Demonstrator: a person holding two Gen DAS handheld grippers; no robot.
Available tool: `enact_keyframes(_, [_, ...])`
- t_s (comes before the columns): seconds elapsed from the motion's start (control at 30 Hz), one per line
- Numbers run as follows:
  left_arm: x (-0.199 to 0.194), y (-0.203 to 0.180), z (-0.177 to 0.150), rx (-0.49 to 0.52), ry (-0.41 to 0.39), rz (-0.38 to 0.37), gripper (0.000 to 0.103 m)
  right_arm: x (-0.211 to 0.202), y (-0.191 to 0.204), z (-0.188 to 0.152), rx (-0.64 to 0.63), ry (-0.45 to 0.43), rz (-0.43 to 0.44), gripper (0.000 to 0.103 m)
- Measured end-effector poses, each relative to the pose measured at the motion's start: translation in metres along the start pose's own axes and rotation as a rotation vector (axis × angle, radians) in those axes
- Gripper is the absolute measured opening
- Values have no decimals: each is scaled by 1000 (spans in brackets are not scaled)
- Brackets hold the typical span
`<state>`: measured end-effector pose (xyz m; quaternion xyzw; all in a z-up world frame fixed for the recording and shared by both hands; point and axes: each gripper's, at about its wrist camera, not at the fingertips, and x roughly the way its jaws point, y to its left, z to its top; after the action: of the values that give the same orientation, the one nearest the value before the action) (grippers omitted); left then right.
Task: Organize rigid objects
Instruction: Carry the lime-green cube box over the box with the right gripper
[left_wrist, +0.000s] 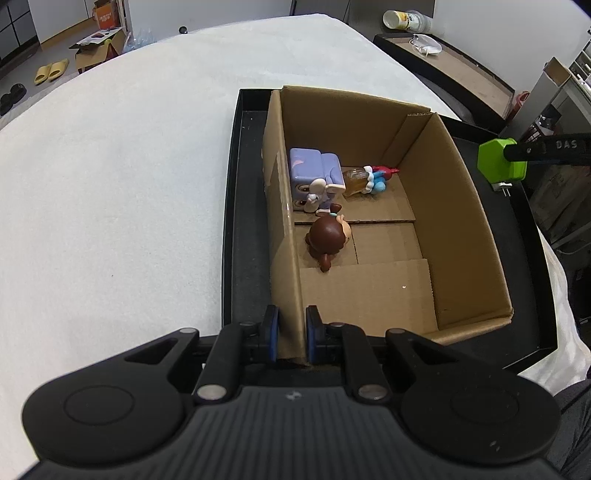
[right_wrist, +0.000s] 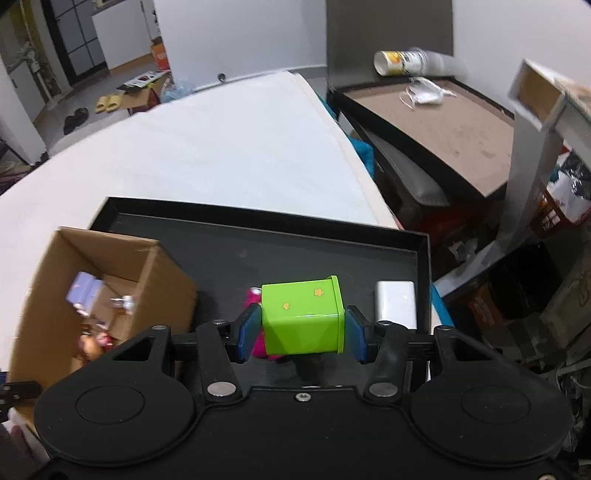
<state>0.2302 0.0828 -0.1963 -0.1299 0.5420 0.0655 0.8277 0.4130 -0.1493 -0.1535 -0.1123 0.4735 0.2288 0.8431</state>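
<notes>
We see the left gripper (left_wrist: 291, 334) at the near left corner of the cardboard box (left_wrist: 458, 206); its fingers (left_wrist: 272, 332) pinch the box's left wall, one pad outside and one inside. The box stands in a black tray (left_wrist: 242, 229) on the white surface (left_wrist: 110, 184).

Inside the box, by the left wall, lie 3 toys: a purple block toy (left_wrist: 314, 173) at the far end, a brown-haired figure (left_wrist: 328, 236) just in front of it, and a small amber bottle w/ red-blue cap (left_wrist: 364, 179) beside the purple one, touching it.

The right gripper (right_wrist: 301, 334) holds a green charger (right_wrist: 303, 319); its fingers (right_wrist: 246, 332) press on the two sides of the green body. In the left wrist view the same charger (left_wrist: 498, 160) hangs above the tray's right edge, outside the box, metal prongs pointing down.

In the right wrist view, a pink object (right_wrist: 258, 332) shows partly behind the charger, on the tray floor; we cannot tell what it is. A white adapter (right_wrist: 396, 304) lies near the tray's right wall, apart from the box. This view is a bit blurred on the box side.
</notes>
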Motion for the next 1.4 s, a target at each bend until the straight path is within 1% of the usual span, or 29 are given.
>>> enact_keyframes(0.4, [-12, 6, -3, -18, -37, -37, 12, -42, 59, 25, -83, -53, 74, 48])
enact_keyframes(0.57, [-13, 7, -4, -19, -41, -51, 13, -50, 81, 28, -117, -48, 93, 48])
enact_keyframes(0.9, [-15, 13, -5, -25, -47, -80, 13, -50, 118, 25, -175, -25, 109, 48])
enact_keyframes(1.13, [-16, 16, -6, -31, -49, -96, 13, -38, 143, 18, -227, 14, 106, 48])
enact_keyframes(1.4, [-15, 17, -5, -32, -48, -101, 13, -22, 163, 7, -289, 65, 92, 48])
